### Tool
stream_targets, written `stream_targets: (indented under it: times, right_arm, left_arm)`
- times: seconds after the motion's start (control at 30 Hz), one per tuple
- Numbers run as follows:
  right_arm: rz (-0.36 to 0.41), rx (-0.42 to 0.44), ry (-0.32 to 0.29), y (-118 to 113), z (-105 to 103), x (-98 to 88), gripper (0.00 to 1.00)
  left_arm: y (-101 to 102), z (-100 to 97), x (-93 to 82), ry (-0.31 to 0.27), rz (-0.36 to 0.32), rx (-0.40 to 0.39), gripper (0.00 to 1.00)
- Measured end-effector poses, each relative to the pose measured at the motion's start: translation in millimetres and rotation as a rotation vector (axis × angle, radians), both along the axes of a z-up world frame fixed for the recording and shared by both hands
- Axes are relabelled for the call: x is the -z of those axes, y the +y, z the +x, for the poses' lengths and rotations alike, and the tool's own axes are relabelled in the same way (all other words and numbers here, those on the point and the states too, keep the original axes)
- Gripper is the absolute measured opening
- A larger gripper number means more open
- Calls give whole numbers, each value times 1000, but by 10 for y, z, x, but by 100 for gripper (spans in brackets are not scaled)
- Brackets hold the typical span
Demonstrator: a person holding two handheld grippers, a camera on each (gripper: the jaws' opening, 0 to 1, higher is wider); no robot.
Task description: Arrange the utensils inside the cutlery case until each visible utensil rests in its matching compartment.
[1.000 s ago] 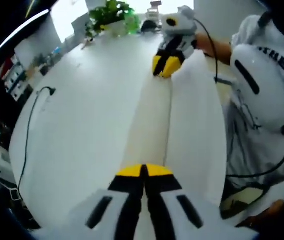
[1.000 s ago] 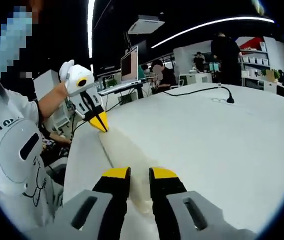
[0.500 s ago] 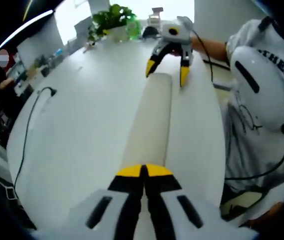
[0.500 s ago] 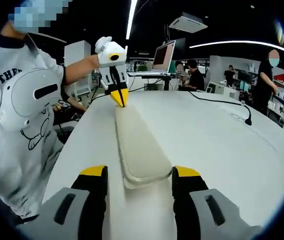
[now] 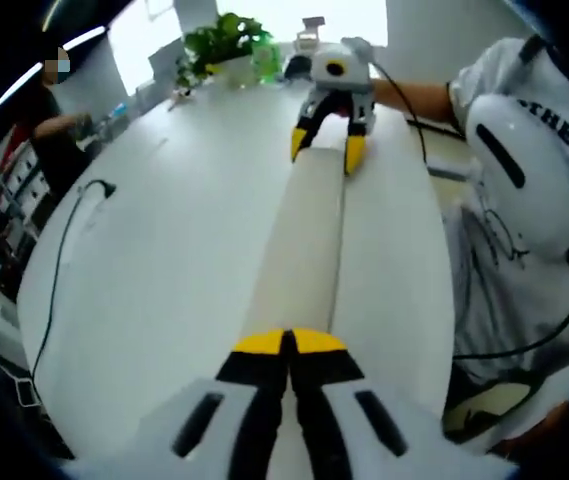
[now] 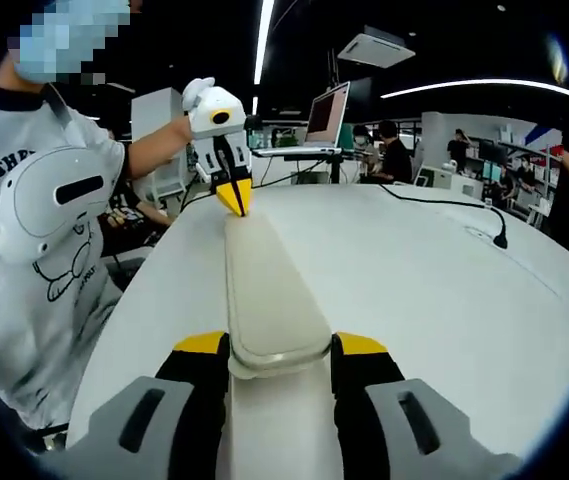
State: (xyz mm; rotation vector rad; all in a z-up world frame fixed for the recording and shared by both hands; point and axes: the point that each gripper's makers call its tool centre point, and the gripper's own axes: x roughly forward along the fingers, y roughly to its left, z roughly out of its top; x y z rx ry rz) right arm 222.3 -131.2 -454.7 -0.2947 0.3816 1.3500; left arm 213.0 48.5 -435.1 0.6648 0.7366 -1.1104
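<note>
Right now the left gripper [image 5: 288,343] has its yellow-tipped jaws pressed together at the near end of a long beige cutlery case [image 5: 309,235]; whether they pinch the case's edge or merely sit closed over it cannot be told from its own view. In the right gripper view that same gripper [image 6: 234,197] appears at the far end of the case [image 6: 264,285], tips together and touching it.

The right gripper [image 6: 277,345] stands with its jaws apart, one on each side of the case's rounded end — the yellow tips sit just beside the case's edges, close enough that contact cannot be judged. Seen from the left gripper view, the right gripper [image 5: 326,150] straddles the far end of the case in the same way, jaws spread.

The case is closed and lies flat on a white table [image 5: 184,240], stretching straight ahead from each gripper toward the other. Beyond the right gripper, at the table's far edge, stands a green plant [image 5: 222,35]. Left of the left gripper a black cable [image 5: 59,260] trails across the table. Beyond the left gripper sits an open laptop [image 6: 326,115]; to its right runs another cable [image 6: 444,203]. The person's white printed shirt [image 6: 34,230] is beside the case.
</note>
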Motion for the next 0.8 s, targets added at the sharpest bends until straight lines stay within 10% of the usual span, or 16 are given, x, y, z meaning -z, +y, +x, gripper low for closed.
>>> stream_targets:
  times: [0.8]
  right_arm:
    - [42,25,31,-119,-2,-60,39]
  left_arm:
    - [-16,6,-18,-4,-43,9,3]
